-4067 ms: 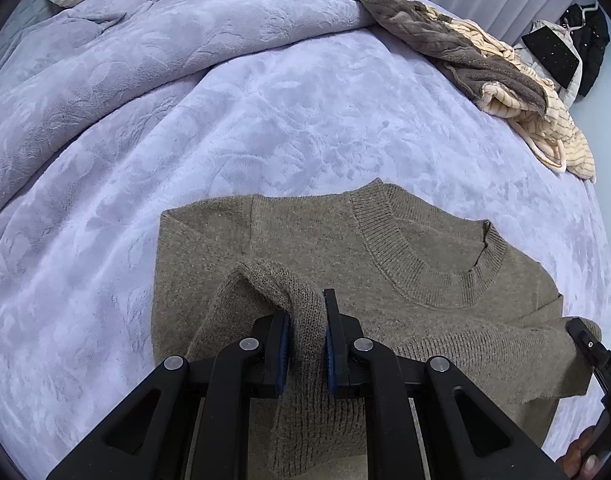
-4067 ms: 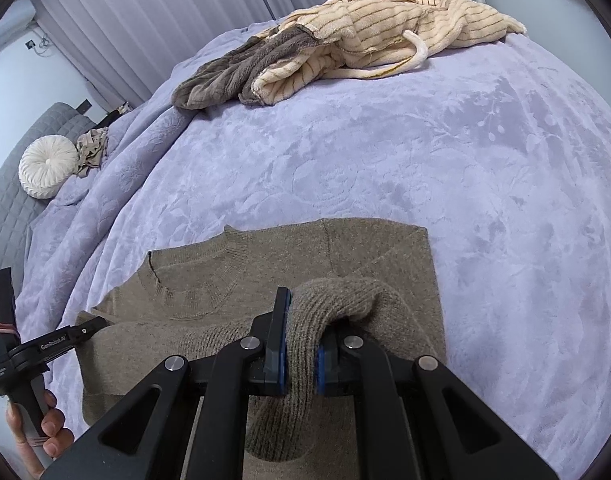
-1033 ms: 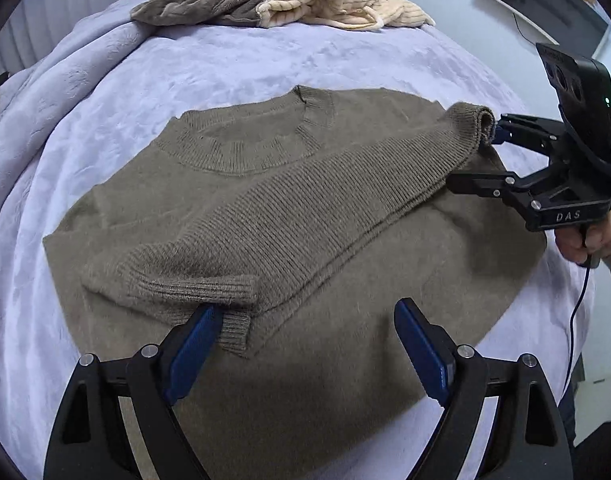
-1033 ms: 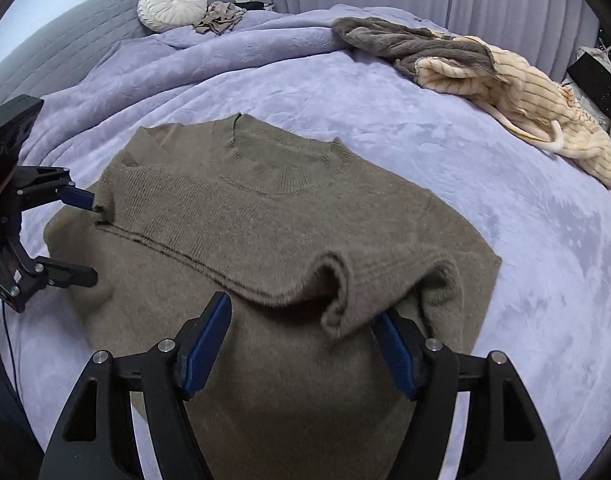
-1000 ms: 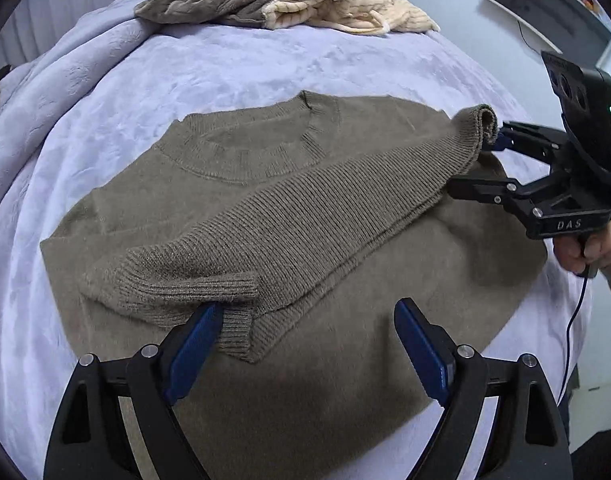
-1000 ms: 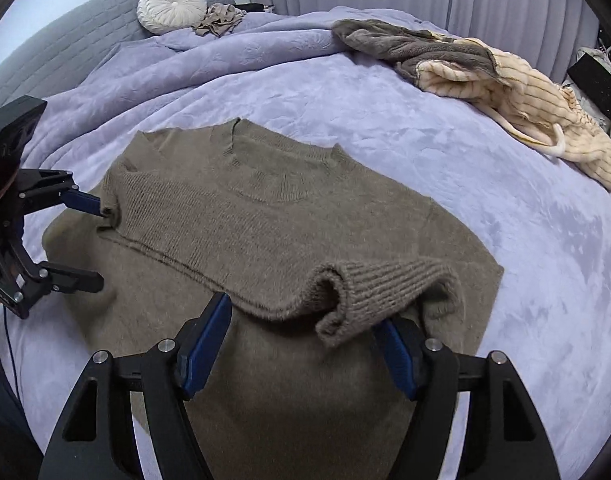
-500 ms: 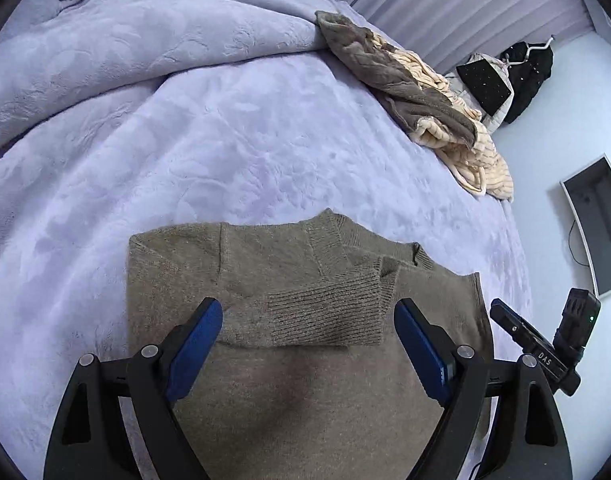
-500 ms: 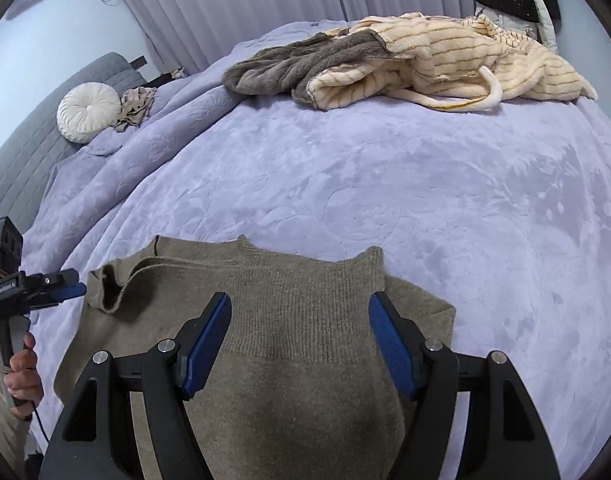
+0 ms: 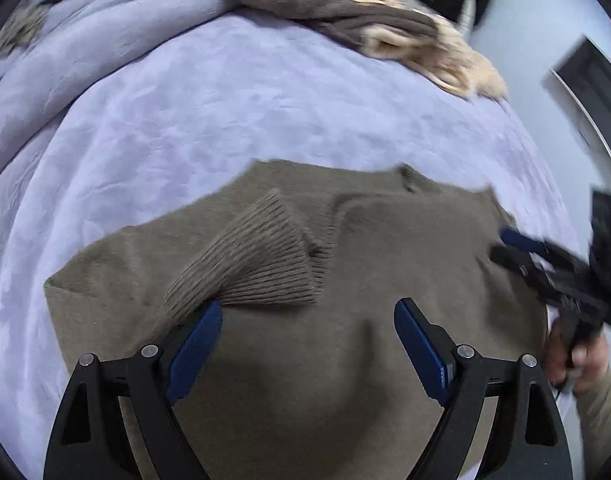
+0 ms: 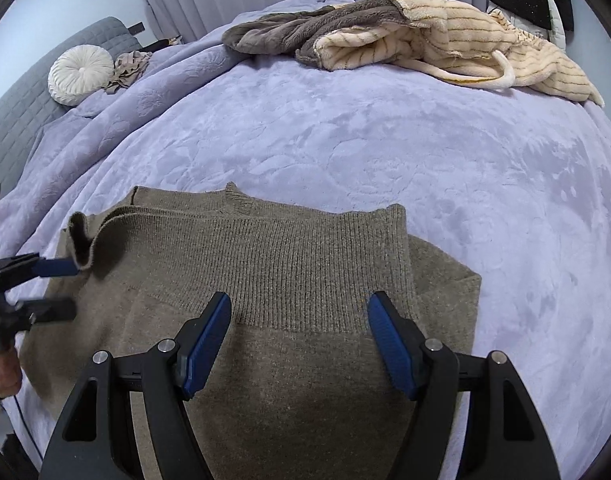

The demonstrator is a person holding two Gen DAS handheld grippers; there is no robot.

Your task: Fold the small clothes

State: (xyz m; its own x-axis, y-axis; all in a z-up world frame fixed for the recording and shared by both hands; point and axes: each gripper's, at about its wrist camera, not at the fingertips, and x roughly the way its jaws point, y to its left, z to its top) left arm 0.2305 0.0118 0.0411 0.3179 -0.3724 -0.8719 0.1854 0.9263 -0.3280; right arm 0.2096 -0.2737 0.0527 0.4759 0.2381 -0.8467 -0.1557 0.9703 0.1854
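A brown sweater (image 10: 305,264) lies flat on the purple blanket (image 10: 385,152) of a bed. Both sleeves are already folded across its front.

The left gripper (image 9: 305,332) hangs over the sweater with its blue pads spread wide. Nothing is held between them. A ribbed cuff (image 9: 257,264) lies just in front of it, close to the pad on the left side of that view.

The right gripper (image 10: 299,332) is wide open too and holds nothing. The folded sleeve (image 10: 313,256) runs across, right in front of it.

The sweater stretches sideways between the two grippers, and its bottom part lies under them both. Each gripper is close to its own side, so I think they could grab the bottom edge and fold it up toward the neck (image 10: 237,196).

A pile of other clothes (image 10: 405,36) waits far off at the back.
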